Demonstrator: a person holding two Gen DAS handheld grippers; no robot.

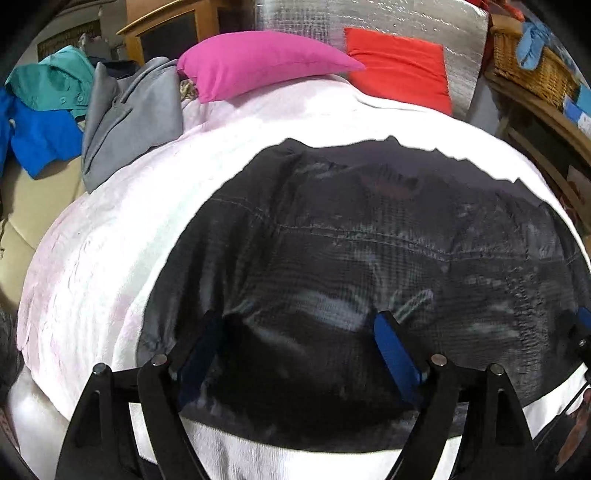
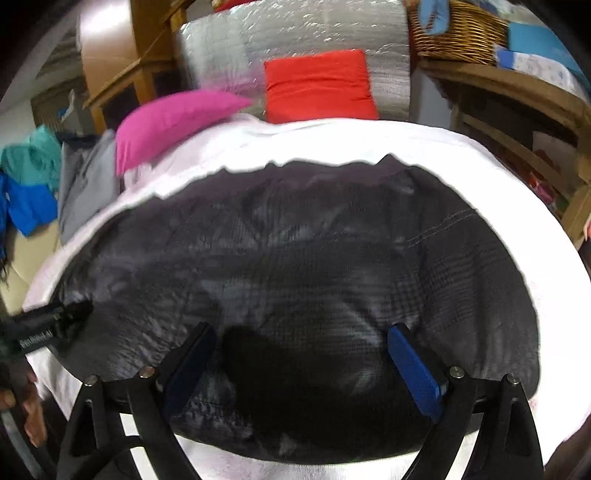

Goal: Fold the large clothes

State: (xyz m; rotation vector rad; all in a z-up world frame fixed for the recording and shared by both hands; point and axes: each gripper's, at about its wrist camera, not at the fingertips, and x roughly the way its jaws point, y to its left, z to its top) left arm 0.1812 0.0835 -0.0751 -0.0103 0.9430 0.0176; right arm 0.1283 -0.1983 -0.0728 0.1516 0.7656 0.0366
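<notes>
two grippers hang over a dark garment (image 1: 369,258) spread flat on a white-covered bed (image 1: 110,258). the left gripper (image 1: 299,347) has its jaws wide apart above the garment's near edge, nothing between the blue pads and no pad pressing the cloth; the right gripper (image 2: 303,354) is likewise spread wide over the same near edge, holding nothing. the garment, black with a fine check weave and pale stitched seams, covers much of the bed's middle, its far hem wavy against the white cover. beyond the garment, at the head of the bed, lie a pink pillow (image 1: 266,62) and a red pillow (image 1: 399,70) against a silver quilted panel (image 1: 369,18). left of the garment are a grey garment (image 1: 125,118), a teal one (image 1: 51,81) and a blue one (image 1: 40,140). right of the bed, a wicker basket (image 1: 532,70) sits on a wooden shelf.
</notes>
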